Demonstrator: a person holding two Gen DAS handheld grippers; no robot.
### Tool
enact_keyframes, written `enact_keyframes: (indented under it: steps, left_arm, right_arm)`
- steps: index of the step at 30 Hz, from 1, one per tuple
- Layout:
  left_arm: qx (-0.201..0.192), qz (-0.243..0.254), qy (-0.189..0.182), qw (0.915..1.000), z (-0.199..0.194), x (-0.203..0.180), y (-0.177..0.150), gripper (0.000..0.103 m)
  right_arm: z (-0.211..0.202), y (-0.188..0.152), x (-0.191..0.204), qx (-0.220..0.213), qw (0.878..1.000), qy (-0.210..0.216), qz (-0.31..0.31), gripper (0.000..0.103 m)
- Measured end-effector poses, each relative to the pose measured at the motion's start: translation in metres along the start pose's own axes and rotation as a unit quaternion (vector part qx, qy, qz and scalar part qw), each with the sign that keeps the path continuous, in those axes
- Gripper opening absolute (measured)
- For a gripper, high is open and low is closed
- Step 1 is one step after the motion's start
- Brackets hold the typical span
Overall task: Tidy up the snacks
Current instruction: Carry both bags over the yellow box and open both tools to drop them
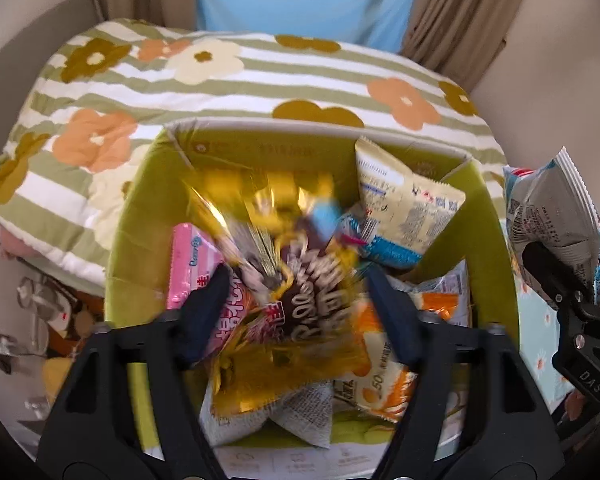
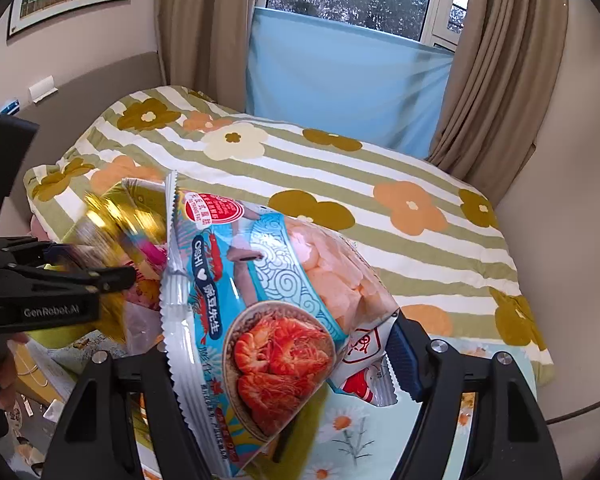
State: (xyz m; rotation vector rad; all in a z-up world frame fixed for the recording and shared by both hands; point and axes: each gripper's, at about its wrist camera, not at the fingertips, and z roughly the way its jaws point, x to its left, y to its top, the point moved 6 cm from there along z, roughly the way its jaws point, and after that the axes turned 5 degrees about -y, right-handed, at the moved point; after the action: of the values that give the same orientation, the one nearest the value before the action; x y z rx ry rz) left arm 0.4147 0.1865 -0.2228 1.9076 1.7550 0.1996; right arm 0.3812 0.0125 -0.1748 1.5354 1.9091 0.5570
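My left gripper (image 1: 298, 316) hangs open over a green cardboard box (image 1: 300, 124) holding several snack packets. A gold and brown packet (image 1: 316, 300) is blurred between its fingers, and the pads do not press on it. In the box lie a pink packet (image 1: 190, 264), a cream packet (image 1: 400, 200) and an orange one (image 1: 384, 380). My right gripper (image 2: 284, 348) is shut on a blue prawn cracker bag (image 2: 268, 292), held up to the right of the box; the bag hides its left finger. The same bag (image 1: 552, 220) shows at the right edge of the left wrist view.
A bed with a striped floral quilt (image 2: 340, 168) lies behind the box. Brown curtains (image 2: 492, 80) and a blue panel (image 2: 340, 76) stand at the back. A daisy-patterned cloth (image 2: 352, 424) lies under the right gripper. Glass and loose items (image 1: 36, 320) clutter the left. A hand (image 2: 0, 372) holds the left gripper (image 2: 112, 276).
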Motion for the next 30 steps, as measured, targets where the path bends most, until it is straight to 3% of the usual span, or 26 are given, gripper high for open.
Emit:
enact_keyframes:
  steps: [1, 2, 8, 20, 22, 24, 25, 27, 30]
  left_arm:
    - [0.001, -0.001, -0.005, 1.0, 0.002, 0.002, -0.001, 0.101]
    - [-0.001, -0.001, -0.007, 1.0, 0.001, 0.005, -0.002, 0.103]
    - [0.03, -0.004, -0.012, 0.9995, 0.005, 0.018, -0.02, 0.103]
    - [0.011, -0.016, 0.022, 0.9996, -0.024, 0.036, -0.045, 0.103]
    - [0.007, -0.018, 0.025, 0.9995, -0.029, 0.037, -0.046, 0.103]
    - [0.002, -0.019, 0.029, 0.9994, -0.034, 0.037, -0.049, 0.103]
    - [0.0, -0.02, 0.031, 0.9993, -0.037, 0.037, -0.05, 0.103]
    - [-0.005, -0.021, 0.032, 0.9993, -0.042, 0.036, -0.053, 0.103]
    - [-0.006, -0.025, 0.031, 0.9992, -0.047, 0.035, -0.057, 0.103]
  right_arm:
    - [0.002, -0.001, 0.003, 0.004, 1.0, -0.002, 0.001, 0.069]
    - [0.002, -0.001, 0.006, 0.006, 1.0, -0.003, 0.003, 0.069]
    - [0.005, -0.006, 0.016, 0.022, 1.0, -0.005, 0.003, 0.069]
    - [0.014, 0.006, 0.046, 0.029, 0.998, 0.05, -0.005, 0.071]
    - [0.017, 0.01, 0.055, 0.032, 0.997, 0.071, -0.004, 0.075]
    - [0.015, 0.012, 0.063, 0.021, 0.995, 0.096, -0.003, 0.096]
    - [0.012, 0.013, 0.065, 0.01, 0.994, 0.107, 0.0, 0.1]
    - [0.005, 0.013, 0.066, -0.008, 0.992, 0.122, 0.01, 0.102]
    - [0.003, 0.005, 0.061, 0.0, 0.995, 0.095, 0.01, 0.102]
